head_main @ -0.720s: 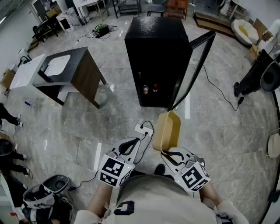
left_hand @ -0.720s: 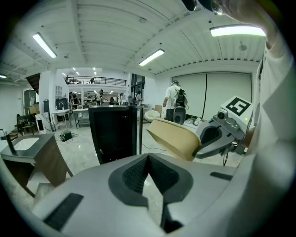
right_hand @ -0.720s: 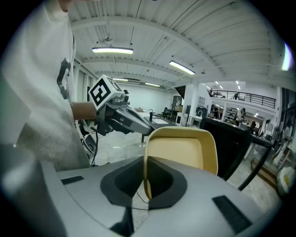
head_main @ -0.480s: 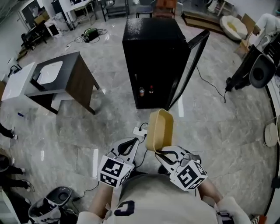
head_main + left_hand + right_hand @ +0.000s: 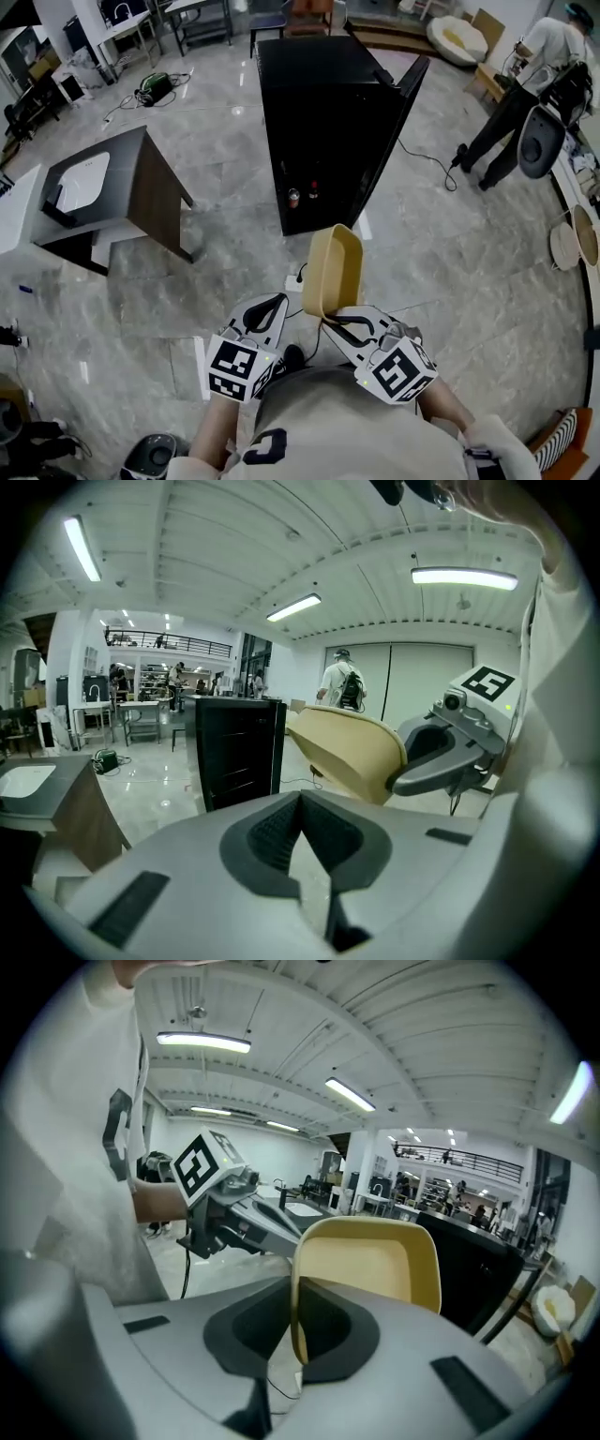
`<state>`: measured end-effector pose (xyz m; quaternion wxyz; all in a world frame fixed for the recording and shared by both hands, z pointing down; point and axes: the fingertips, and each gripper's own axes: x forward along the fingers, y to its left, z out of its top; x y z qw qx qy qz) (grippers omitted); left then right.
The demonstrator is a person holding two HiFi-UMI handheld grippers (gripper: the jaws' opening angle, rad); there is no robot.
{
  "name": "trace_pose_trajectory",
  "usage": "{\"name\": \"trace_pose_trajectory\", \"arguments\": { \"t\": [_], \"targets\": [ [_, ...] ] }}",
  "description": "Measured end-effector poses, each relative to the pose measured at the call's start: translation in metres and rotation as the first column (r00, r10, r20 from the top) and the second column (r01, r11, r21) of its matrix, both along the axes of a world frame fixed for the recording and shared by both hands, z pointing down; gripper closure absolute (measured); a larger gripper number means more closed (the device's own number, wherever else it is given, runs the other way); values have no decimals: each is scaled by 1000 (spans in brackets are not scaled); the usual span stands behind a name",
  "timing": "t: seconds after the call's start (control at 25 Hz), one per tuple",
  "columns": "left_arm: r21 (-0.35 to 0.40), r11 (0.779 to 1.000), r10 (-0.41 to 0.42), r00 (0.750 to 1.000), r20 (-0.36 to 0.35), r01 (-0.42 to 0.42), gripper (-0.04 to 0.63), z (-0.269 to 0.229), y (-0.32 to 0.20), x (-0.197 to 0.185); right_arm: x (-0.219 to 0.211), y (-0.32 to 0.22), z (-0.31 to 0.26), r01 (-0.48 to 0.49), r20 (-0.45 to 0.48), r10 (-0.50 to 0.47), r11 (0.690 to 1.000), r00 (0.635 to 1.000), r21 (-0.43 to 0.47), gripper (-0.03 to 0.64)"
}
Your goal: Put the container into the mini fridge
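a: so, where's the container [image 5: 334, 265] right now?

b: up off the floor, in front of the person's chest. the right gripper [image 5: 339, 322] is clamped on one thin wall of it at the rim, with one pad inside and one outside. the tan container stands on edge above the jaws, its hollow side turned back toward the person.

a: and the left gripper [image 5: 265, 307]?

b: just beside the right one, not touching the container. its own view shows the two dark pads meeting at their tips with nothing caught between them.

a: is the mini fridge [image 5: 314, 94] close?

b: it's straight ahead on the grey marble floor [image 5: 450, 272], well apart from the container. it's a black box with its door [image 5: 392, 131] swung wide on the right side. two small drinks [image 5: 302, 196] stand side by side at the bottom inside. the rest of the inside is too dark to read.

a: anything else around?

b: a dark table [image 5: 145, 183] sits left of the fridge, and a white power strip [image 5: 292, 281] lies on the floor just behind the container. a person [image 5: 525, 75] stands far off at the upper right.
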<state>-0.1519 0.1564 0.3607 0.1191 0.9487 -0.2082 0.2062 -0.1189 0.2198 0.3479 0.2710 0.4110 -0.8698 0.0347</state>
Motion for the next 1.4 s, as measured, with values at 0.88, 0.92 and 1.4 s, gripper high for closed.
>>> {"name": "trace_pose_trajectory", "arguments": {
  "t": [0.88,0.92,1.4],
  "targets": [
    [41,999,-15,998,54,13,540,-11,-26,89,88,-28,-2,69,-41,-68,997,997,32,580],
    [43,999,-28,998,58,26,540,-12,-26,96,95,-28,-3,86,-39,-85,996,996,34,580],
    [60,984,-170,980,105,165,540,-10,-16,159,171,-27,11,234,-15,-233,972,972,15,580]
  ]
}}
